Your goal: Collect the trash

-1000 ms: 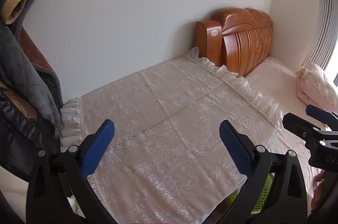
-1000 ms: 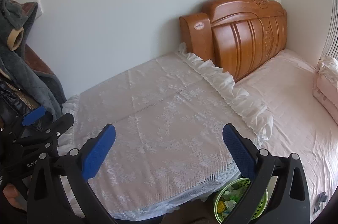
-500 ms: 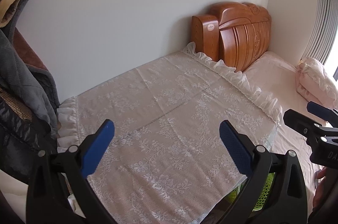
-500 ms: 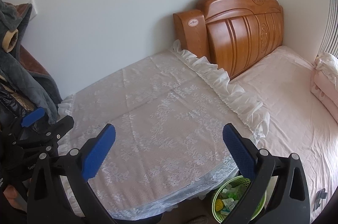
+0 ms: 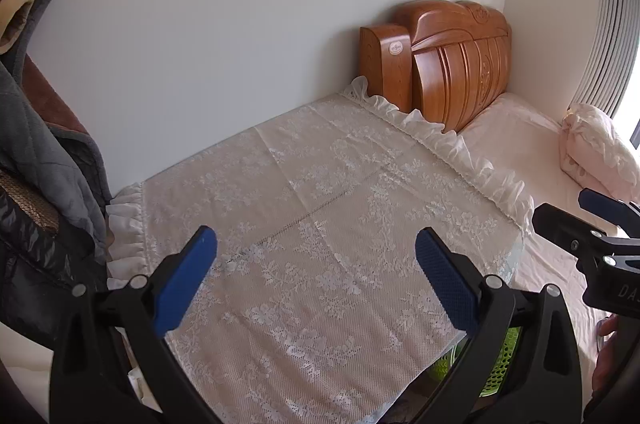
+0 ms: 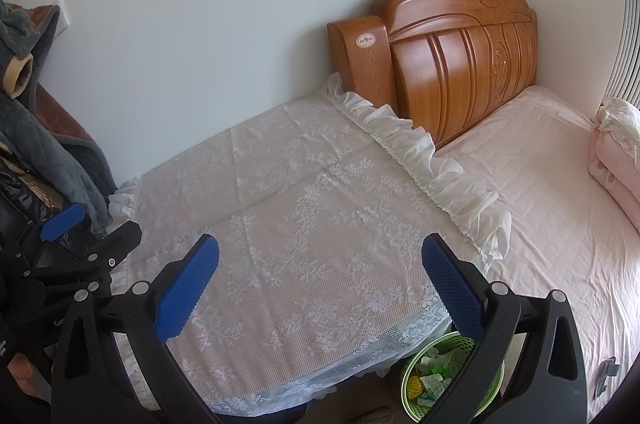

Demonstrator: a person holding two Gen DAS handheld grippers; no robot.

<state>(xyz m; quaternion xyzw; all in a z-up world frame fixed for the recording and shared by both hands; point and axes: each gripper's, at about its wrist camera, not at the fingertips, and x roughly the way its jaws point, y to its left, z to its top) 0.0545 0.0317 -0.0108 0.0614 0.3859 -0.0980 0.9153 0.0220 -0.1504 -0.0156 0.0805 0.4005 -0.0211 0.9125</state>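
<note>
Lace-covered table (image 6: 304, 224) against wall, bed (image 6: 552, 191) right. Green bin (image 6: 416, 364) with trash on floor near table's right corner. Left gripper (image 5: 316, 260) and right gripper (image 6: 320, 264) both spread wide, empty.

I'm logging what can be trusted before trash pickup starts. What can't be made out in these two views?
- Green basket: in the right wrist view a finger of the right gripper covers its right side; its small scraps cannot be identified.
- Same basket in the left wrist view: the left gripper and lace cloth leave only slivers.
- Small grey object on the pink sheet: too small to name.
</note>
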